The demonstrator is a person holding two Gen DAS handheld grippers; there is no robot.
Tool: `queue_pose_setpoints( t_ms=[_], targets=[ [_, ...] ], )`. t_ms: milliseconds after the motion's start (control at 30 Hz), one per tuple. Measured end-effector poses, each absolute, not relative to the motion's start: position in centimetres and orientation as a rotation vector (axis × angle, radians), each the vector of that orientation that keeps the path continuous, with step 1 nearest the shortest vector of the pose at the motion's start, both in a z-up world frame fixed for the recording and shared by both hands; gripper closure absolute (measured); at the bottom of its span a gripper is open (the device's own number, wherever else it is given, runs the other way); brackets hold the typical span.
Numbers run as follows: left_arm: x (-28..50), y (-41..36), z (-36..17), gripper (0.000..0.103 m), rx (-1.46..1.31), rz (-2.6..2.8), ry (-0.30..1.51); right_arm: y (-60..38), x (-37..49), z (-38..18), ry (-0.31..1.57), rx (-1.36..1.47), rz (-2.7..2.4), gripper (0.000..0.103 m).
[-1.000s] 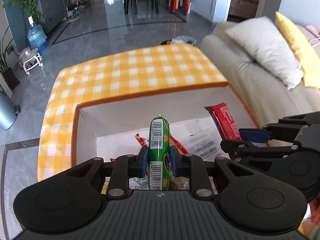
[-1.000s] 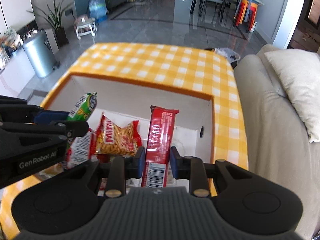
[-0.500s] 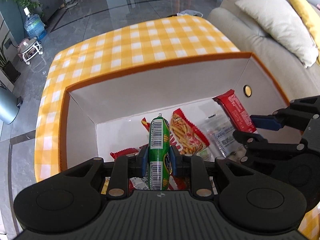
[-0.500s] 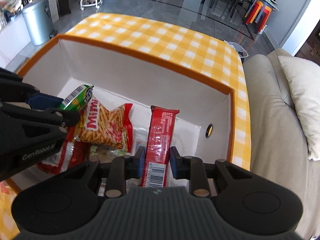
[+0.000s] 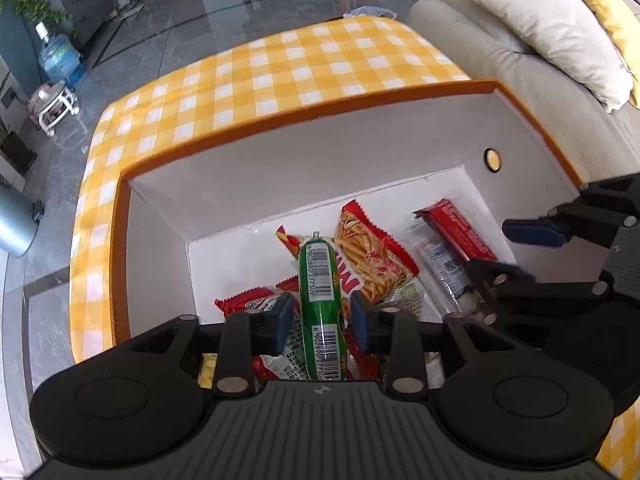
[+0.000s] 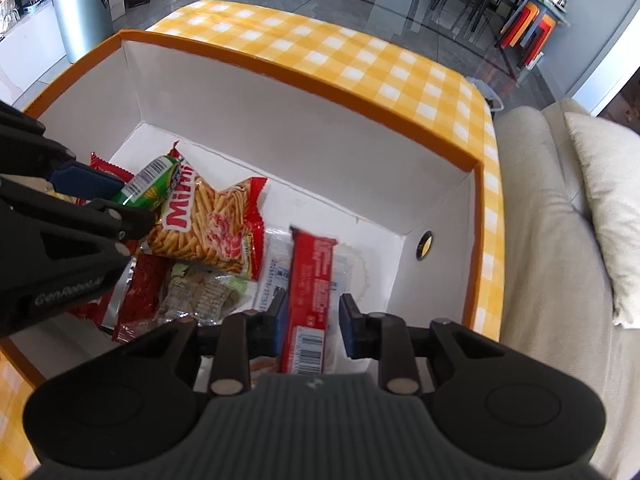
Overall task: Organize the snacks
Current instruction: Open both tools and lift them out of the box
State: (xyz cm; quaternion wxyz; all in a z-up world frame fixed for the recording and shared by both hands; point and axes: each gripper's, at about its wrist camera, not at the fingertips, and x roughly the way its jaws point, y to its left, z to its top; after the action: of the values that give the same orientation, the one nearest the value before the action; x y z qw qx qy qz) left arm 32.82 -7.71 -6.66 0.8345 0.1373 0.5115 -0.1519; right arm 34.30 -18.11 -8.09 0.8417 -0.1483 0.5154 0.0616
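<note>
Orange-rimmed box holds snack packets; left hand-held gripper opening around green sausage, right hand-held gripper opening (red bar between).

Glossy snack wrappers, matt box — checked cloth

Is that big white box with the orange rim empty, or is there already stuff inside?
Not empty. The white box with the orange rim already holds snacks on its floor, among them a red bag of potato sticks and clear-wrapped packets.
</note>
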Motion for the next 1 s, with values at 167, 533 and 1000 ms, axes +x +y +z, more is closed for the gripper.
queue_pose_setpoints(
  t_ms=[167,533,1000],
  targets=[
    [32.1,-7.5,-5.1,0.037,0.284,-0.322,1.025,-18.2,33.7,-7.1,1.054,-0.316,0.127,0.056],
    [27.9,-5.3,0.7,0.033,0.201,-0.338,0.832,-19.5,30.0,-2.0,0.894,-0.164,0.067,0.028],
    [18.8,-1.2,4.6,0.031,0.105,-0.304,0.69,-18.3,20.6,1.7,0.805,0.109,0.074,0.015]
  ],
)
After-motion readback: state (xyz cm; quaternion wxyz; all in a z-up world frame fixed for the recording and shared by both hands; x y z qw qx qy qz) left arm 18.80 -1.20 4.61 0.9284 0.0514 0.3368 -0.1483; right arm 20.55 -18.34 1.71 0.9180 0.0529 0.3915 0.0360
